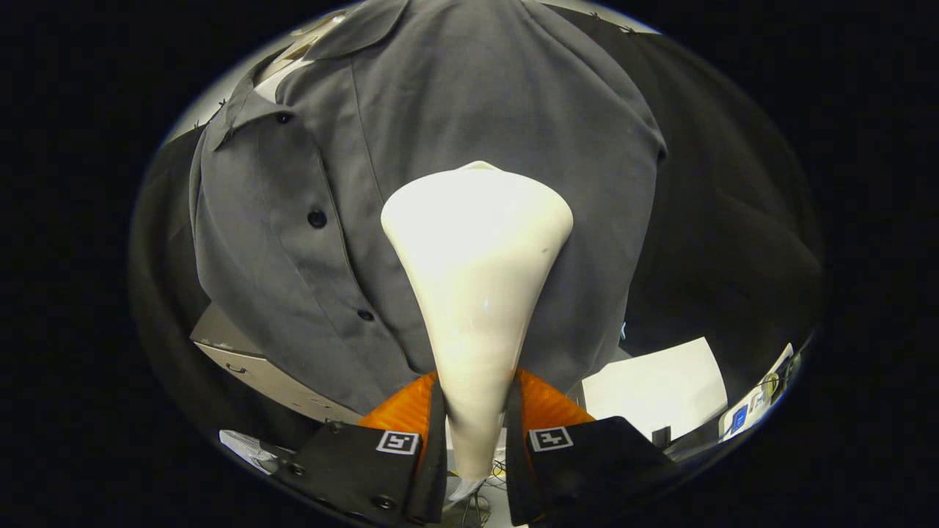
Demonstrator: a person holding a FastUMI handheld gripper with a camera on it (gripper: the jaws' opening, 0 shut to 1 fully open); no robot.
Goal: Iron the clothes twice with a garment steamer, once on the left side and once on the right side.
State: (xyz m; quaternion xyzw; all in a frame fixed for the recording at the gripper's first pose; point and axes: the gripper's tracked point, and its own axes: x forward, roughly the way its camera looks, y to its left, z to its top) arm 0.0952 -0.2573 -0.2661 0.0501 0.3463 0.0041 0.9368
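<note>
Steamer head (477, 242), cream and cone-shaped, sits clamped in your gripper (475, 400): both fingers press on its narrow neck, one each side, so the tool is grasping it, not loose. Wide end of the head points away from you and lies against, or just off, the front of the grey shirt (455, 103); contact itself you cannot confirm from here. Shirt hangs upright ahead of the fingers, collar at top, button placket (308, 220) running down to the left of the head with dark buttons (317, 218) visible along it. Head is over the panel just right of that placket, roughly mid-chest height, nearer the placket than the shirt's right side seam. Inside the collar opening, a pale hanger or form (282, 77) shows; hard to tell which. Below the shirt's hem on the left, a light grey cabinet (257, 367) with a drawer edge. Below the hem on the right, a white sheet or board (656, 389) lying flat. Beyond that, small cluttered items (755, 407) too blurred to name. Square marker tags (397, 442) on both finger bases.
</note>
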